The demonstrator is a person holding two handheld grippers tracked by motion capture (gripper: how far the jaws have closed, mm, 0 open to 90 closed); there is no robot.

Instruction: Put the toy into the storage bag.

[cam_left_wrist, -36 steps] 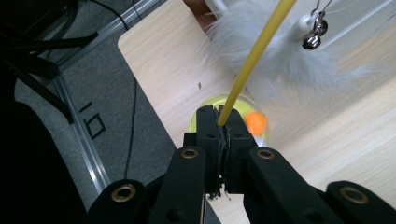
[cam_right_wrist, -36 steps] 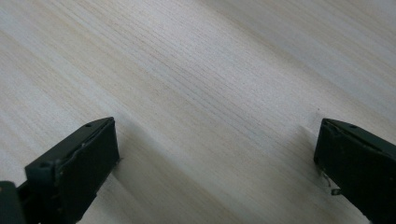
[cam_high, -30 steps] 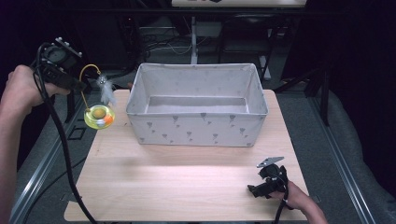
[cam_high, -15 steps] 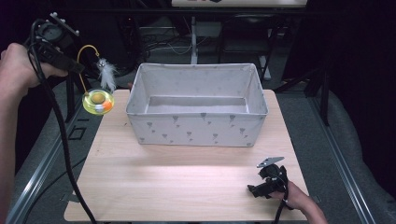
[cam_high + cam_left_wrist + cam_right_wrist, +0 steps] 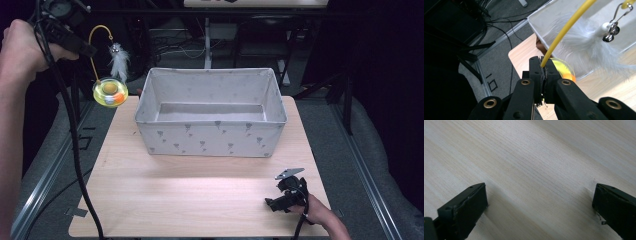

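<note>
Left gripper (image 5: 75, 42), high view: lifts the cat toy (image 5: 110, 92) beside the fabric box (image 5: 210, 135); toy not yet in.
Left gripper view: jaws clenched on toy's yellow wire (image 5: 564, 32).
Right gripper view: right gripper (image 5: 539, 205) spread wide, idle on table (image 5: 529, 157).

Yellow cat toy (image 5: 110, 92) with white feather (image 5: 119, 61), hanging left of grey fabric bin (image 5: 212, 145)

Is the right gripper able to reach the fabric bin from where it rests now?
Probably yes. The right gripper rests open on the wooden table, and only bare tabletop lies between it and the fabric bin.
</note>
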